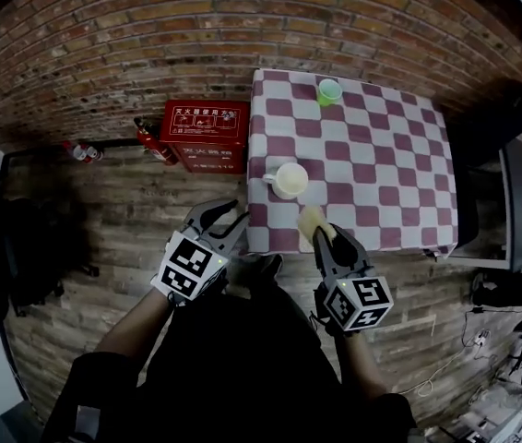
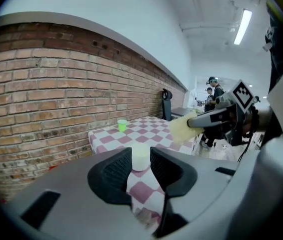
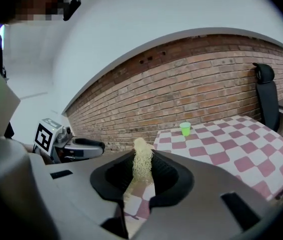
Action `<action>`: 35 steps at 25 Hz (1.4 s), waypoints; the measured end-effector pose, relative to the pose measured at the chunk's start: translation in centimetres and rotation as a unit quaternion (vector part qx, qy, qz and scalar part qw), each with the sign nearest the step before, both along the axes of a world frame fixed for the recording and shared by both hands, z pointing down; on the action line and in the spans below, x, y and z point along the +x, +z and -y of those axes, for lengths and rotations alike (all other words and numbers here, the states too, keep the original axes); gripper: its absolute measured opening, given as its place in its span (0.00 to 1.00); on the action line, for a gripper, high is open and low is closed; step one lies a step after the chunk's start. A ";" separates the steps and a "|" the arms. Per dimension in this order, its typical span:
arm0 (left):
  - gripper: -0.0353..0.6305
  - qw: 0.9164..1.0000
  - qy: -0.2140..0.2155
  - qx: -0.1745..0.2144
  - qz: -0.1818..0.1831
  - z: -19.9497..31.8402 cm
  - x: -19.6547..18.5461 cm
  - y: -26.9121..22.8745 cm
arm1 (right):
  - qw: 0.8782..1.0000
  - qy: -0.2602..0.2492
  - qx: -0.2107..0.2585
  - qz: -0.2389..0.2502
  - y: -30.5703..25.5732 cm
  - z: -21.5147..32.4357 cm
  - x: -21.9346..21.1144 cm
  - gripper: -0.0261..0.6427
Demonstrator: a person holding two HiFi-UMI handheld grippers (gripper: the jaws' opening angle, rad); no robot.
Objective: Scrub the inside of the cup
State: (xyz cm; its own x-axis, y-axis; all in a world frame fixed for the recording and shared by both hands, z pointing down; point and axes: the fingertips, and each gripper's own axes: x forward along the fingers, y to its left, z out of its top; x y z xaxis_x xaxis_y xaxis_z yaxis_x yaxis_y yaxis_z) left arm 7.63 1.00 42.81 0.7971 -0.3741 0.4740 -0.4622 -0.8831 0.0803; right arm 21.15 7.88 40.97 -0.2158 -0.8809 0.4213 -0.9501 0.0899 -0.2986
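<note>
right claw (image 1: 324, 238) is clamped on a pale fibrous scrubber (image 1: 311, 221), probably loofah, held near the white mug (image 1: 289, 180) but apart from it. the mug stands upright near the front left corner of the checked bench (image 1: 399, 155). left claw (image 1: 219, 218) hangs off the bench's front edge, jaws partly apart, gripping nothing. a green cup (image 1: 329, 91) sits at the far edge.

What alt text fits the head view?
Seen from above, the right gripper clamps a pale fibrous scrubber over the near edge of a checkered table, just short of a white cup. The left gripper hangs open and empty beside the table's near left corner; a green cup stands at the far edge.
</note>
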 end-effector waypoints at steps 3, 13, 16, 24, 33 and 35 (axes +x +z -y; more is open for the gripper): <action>0.24 0.999 0.007 0.020 0.045 2.3 2.0 2.4 | 0.999 -0.037 -0.026 0.006 0.9 3.1 2.1 0.18; 0.24 0.985 0.079 0.022 0.153 7.0 6.1 10.9 | 0.987 -0.118 -0.107 -0.035 6.5 11.0 3.2 0.18; 0.24 0.982 0.093 0.008 0.167 8.2 6.3 13.2 | 0.979 -0.136 -0.143 -0.057 8.1 12.8 2.0 0.18; 0.24 0.977 0.129 -0.027 0.169 8.6 7.7 16.1 | 0.936 -0.202 -0.239 -0.161 11.8 14.4 -1.0 0.18; 0.20 0.979 0.111 -0.040 0.164 8.9 7.9 16.3 | 0.885 -0.255 -0.323 -0.217 17.4 15.0 -2.7 0.18; 0.20 0.980 0.109 -0.043 0.164 9.0 8.0 16.2 | 0.889 -0.252 -0.314 -0.217 17.4 16.0 -2.4 0.18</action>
